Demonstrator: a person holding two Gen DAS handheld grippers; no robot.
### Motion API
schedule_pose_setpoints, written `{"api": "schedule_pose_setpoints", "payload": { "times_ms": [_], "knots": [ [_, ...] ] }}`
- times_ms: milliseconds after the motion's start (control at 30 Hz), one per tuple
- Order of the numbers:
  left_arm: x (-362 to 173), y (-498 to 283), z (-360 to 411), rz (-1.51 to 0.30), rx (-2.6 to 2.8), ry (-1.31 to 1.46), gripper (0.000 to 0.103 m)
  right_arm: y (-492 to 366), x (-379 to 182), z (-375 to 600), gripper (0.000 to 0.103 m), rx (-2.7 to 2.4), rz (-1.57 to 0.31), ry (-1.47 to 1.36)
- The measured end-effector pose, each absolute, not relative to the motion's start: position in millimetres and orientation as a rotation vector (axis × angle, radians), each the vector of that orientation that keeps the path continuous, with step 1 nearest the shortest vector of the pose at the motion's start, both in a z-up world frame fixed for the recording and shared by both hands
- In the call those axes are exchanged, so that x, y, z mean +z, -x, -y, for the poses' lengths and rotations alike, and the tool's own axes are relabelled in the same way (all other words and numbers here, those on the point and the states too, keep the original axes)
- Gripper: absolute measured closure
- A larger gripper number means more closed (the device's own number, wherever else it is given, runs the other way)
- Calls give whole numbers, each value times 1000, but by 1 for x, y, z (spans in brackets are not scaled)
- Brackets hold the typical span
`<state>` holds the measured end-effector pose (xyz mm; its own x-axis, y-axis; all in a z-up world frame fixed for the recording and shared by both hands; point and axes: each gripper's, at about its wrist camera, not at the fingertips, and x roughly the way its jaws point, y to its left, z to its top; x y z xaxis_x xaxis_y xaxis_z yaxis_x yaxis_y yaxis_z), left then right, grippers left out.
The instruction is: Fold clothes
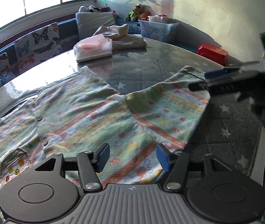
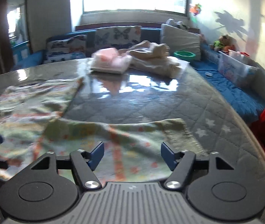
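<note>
Judging by the patterned baby garment [image 1: 87, 115], you had barely begun: it lay spread flat on the tabletop [image 1: 151, 65], near side of the pink tissue pack [image 1: 93, 47], both legs splayed, no fold made. Your left hand-held gripper [image 1: 132, 157] stood spread above the cloth, pinching nothing. Your right hand-held gripper [image 2: 131, 155] was likewise spread over the right leg, holding nothing. The right wrist view was blurred, and the garment's upper end was cut off.

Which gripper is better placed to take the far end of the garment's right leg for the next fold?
The right gripper, probably. Its open jaws are at the cuff of the patterned garment, while the left gripper hangs open over the body part.
</note>
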<state>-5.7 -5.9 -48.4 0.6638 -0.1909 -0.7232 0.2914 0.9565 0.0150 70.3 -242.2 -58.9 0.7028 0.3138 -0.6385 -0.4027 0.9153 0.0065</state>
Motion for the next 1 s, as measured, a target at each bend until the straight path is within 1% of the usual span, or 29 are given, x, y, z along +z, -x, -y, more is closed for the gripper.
{"api": "schedule_pose_setpoints", "payload": {
  "times_ms": [167,233,467,533,667,800,967,1000],
  "knots": [
    [-48,9,0,-799,-250,-130,43,-45,-59,216,31,523,-677,158],
    [-50,12,-2,-803,-246,-131,43,-38,-60,204,28,569,-681,169],
    [-60,23,-3,-832,-249,-131,42,-25,-73,186,26,599,-695,248],
    [-61,24,-1,-835,-253,-133,42,-23,-73,190,24,583,-696,249],
    [-58,25,0,-824,-259,-129,42,-23,-68,207,24,529,-684,220],
    [-51,23,0,-804,-251,-125,37,-37,-64,237,24,410,-676,153],
    [-48,22,-2,-795,-238,-122,35,-59,-64,274,25,253,-668,85],
    [-47,22,-3,-796,-235,-121,35,-64,-65,281,27,227,-668,71]
  ]
}}
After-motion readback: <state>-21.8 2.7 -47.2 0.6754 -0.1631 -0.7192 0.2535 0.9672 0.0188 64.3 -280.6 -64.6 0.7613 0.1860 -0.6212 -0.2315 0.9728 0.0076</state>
